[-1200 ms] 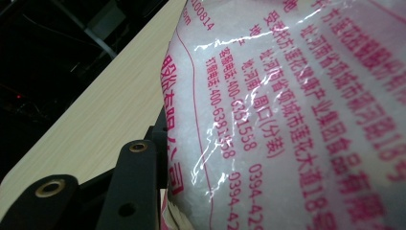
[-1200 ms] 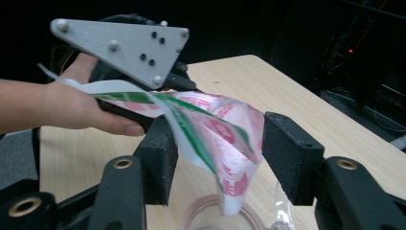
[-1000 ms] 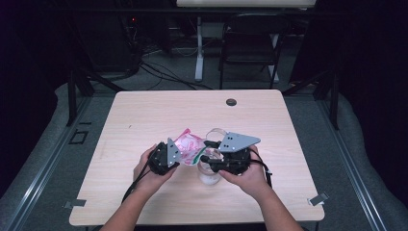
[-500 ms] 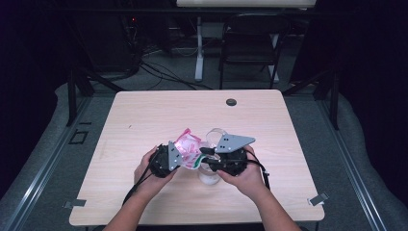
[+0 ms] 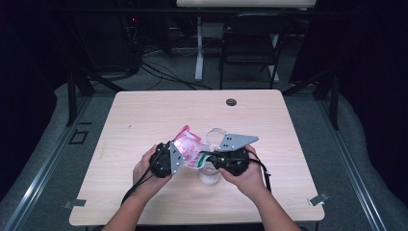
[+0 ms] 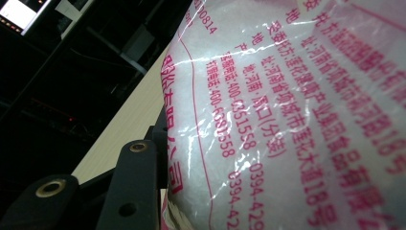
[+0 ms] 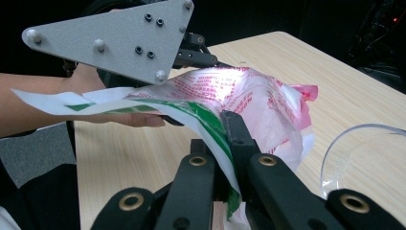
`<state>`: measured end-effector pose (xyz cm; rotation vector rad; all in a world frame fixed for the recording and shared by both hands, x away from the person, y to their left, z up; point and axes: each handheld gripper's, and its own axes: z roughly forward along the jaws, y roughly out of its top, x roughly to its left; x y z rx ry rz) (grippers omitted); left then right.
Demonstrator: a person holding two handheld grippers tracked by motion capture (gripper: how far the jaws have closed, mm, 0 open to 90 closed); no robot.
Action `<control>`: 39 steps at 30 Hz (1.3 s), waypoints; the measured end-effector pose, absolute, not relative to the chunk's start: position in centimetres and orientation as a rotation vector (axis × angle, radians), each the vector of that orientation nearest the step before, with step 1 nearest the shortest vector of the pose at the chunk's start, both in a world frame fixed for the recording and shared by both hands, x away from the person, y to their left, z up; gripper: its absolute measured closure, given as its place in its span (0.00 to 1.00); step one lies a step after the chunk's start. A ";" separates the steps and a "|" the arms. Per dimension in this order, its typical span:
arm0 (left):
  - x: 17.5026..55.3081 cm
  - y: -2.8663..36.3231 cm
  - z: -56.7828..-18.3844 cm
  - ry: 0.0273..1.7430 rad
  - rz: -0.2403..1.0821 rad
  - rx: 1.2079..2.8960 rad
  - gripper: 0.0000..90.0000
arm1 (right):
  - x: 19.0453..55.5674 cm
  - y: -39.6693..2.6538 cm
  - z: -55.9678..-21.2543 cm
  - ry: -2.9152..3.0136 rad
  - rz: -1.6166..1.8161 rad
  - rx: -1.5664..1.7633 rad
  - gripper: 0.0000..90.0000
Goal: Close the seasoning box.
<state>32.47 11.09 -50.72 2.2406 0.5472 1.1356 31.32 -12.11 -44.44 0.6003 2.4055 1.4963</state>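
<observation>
High view: the bag [image 5: 188, 150] hangs between the left gripper [image 5: 169, 159] and right gripper [image 5: 208, 159], at 6 o'clock of the table [image 5: 144, 115], above a glass [image 5: 216, 137].

Left gripper view: its jaws, half closed, clamp the bag's [image 6: 297, 124] body.

Right gripper view: its jaws have just been closing and now pinch the green-striped edge [image 7: 210, 124]. Uneven pulling could tear the bag wide, spilling powder past the glass [image 7: 364, 158].
</observation>
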 end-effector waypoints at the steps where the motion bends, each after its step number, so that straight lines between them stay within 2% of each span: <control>1: 32.4 11.1 -50.7 0.543 1.144 2.241 0.66 | 31.3 -12.1 -44.5 2.405 1.501 0.603 1.00; 6: 32.4 11.0 -50.6 0.530 1.169 2.247 0.66 | 31.3 -12.2 -44.5 2.408 1.505 0.608 1.00; 21: 31.9 11.0 -49.6 0.421 1.364 2.273 0.66 | 31.4 -12.5 -45.1 2.428 1.498 0.618 1.00; 39: 31.7 10.8 -49.1 0.324 1.465 2.345 0.66 | 31.5 -12.7 -45.7 2.456 1.479 0.630 1.00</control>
